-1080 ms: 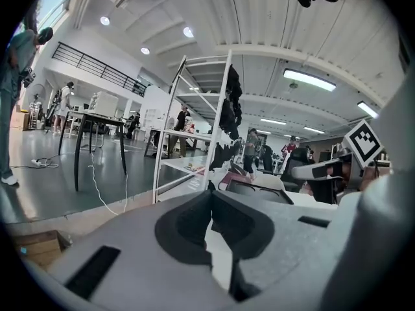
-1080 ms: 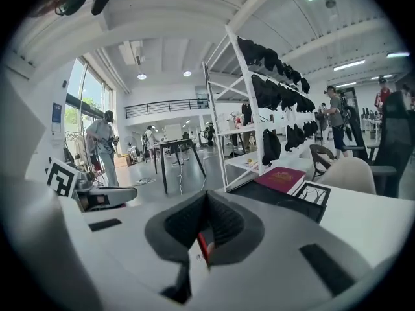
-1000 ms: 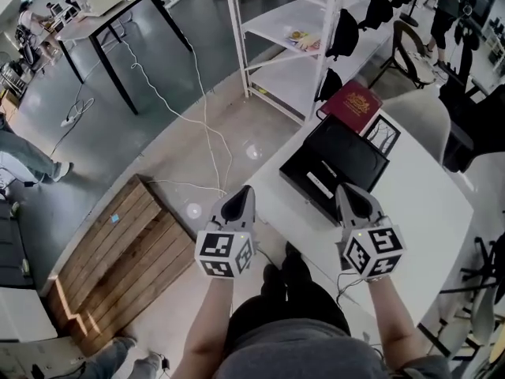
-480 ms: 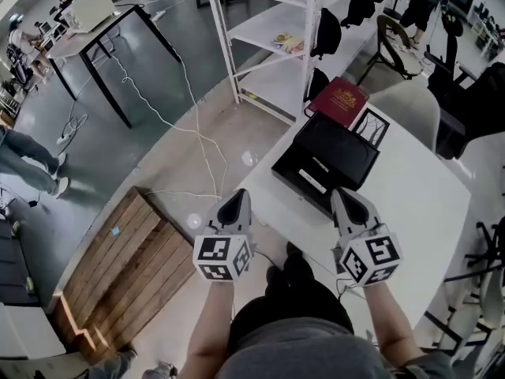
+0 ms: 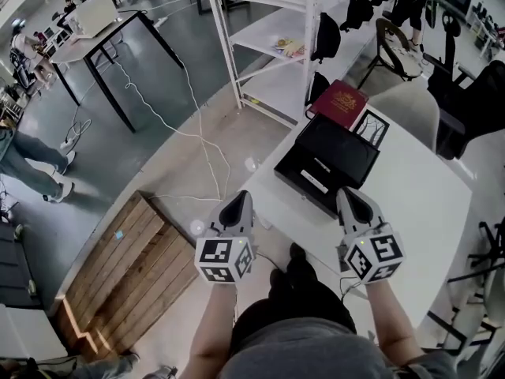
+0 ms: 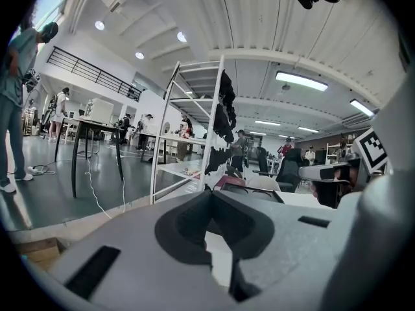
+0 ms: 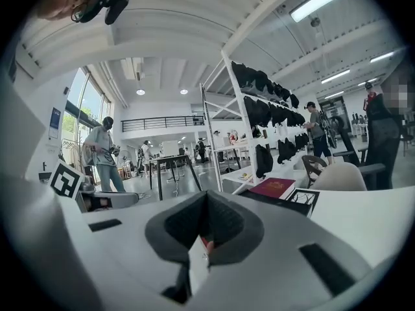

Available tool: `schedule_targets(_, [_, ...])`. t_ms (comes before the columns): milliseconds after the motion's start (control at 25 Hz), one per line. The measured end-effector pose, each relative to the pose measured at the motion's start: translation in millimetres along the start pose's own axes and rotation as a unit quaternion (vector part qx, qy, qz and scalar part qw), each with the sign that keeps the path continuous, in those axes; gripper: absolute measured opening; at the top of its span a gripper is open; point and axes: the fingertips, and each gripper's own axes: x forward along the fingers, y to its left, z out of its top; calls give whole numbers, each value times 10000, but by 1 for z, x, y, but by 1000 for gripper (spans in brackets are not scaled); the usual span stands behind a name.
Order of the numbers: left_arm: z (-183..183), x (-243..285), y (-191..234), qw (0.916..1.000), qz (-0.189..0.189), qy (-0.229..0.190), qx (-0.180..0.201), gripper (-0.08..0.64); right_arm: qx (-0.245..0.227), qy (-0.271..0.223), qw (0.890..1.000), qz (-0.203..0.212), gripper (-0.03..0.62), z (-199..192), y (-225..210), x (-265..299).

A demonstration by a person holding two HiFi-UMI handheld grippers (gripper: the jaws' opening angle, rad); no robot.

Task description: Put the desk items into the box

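An open black box (image 5: 335, 161) lies on the white table (image 5: 418, 204), with a white strip (image 5: 315, 182) in its near part. Behind it a red book (image 5: 341, 103) lies beside a black-and-white patterned card (image 5: 371, 127). My left gripper (image 5: 239, 203) hangs over the floor just off the table's left edge, jaws shut and empty. At the table's near edge, short of the box, my right gripper (image 5: 352, 199) is also shut, holding nothing. The left gripper (image 6: 211, 196) looks toward the shelves and book (image 6: 228, 181). In its own view the right gripper (image 7: 207, 197) faces the book (image 7: 273, 187).
A white shelving rack (image 5: 276, 38) with black bags stands behind the table. A wooden pallet (image 5: 126, 267) lies on the floor at the left, with white cables (image 5: 201, 140) trailing past it. A black-legged table (image 5: 102, 22) and people stand farther off. Chairs (image 5: 406, 50) are at the back right.
Both grippers hold nearly the same place, still shut. The head view has shifted a little, so the box and book sit slightly higher in the picture.
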Motion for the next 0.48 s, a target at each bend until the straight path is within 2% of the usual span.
schedule_targets(240, [3,-2,-1,10000,-30,-32,20,6,178,-17,9998,0,3,0,0,-1])
schedule_targets(480, [1,-4,-3,10000,-57,-15,30,6,130,-13,9999,16,3,-1,2,-3])
